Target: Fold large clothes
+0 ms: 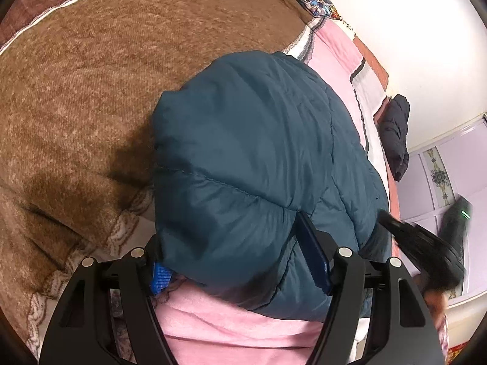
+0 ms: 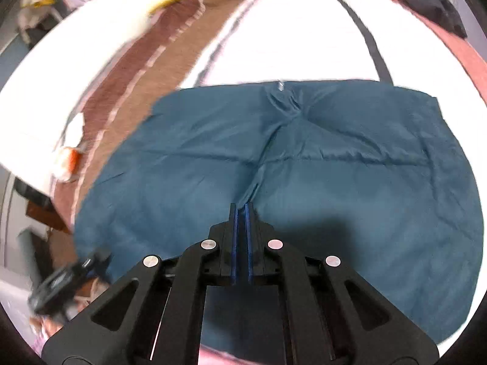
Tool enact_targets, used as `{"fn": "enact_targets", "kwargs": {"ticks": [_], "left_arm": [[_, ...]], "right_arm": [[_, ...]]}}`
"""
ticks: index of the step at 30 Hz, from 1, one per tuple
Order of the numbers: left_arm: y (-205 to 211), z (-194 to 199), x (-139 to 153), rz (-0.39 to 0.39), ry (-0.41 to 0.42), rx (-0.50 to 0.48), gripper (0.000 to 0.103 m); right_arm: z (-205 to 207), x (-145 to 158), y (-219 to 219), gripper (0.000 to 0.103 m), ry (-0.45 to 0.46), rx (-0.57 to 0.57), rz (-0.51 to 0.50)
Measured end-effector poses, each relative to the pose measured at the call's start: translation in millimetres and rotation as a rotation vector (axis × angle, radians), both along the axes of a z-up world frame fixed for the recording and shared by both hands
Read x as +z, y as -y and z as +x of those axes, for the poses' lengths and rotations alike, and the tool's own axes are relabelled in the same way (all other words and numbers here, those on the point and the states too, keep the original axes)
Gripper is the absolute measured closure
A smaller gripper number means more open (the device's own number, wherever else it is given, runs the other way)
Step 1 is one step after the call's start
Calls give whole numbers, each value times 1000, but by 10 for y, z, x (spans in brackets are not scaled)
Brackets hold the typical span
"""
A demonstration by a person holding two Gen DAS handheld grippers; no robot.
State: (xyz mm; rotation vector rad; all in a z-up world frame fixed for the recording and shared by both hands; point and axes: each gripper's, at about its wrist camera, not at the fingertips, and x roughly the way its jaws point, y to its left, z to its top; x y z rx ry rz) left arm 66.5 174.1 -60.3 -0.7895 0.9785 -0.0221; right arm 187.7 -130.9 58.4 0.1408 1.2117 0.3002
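Teal jacket [image 2: 304, 158] pinched by right tongs [image 2: 242, 213]; left tongs [image 1: 240, 252] spread.

Teal quilted jacket [image 1: 249, 158] with slight sheen, fuzzy brown blanket [image 1: 91, 76], soft pink fleece [image 1: 231, 331]

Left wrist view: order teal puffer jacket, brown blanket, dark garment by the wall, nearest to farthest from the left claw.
1. Teal puffer jacket: between the left claw fingers.
2. Brown blanket: left, under the jacket.
3. Dark garment: far right, bed edge.
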Motion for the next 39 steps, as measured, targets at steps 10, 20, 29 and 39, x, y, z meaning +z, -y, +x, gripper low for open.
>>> {"fn": "enact_targets", "kwargs": {"ticks": [10,20,29,39], "left_arm": [[-35,26,11,-36,-2,41,39],[-12,-52,75,-5,35,33,59],[451,-186,673,220,197,-79,75],[1349,-365,1602,437,472,-259,75]], "right_arm": [[-83,-69,105,100,-15,-27,17],[-1317,-81,-59,100,-65,175,2],[-1231,-499,43,100,-116,127,45],[-1580,-28,735,98,26,-2,118]]}}
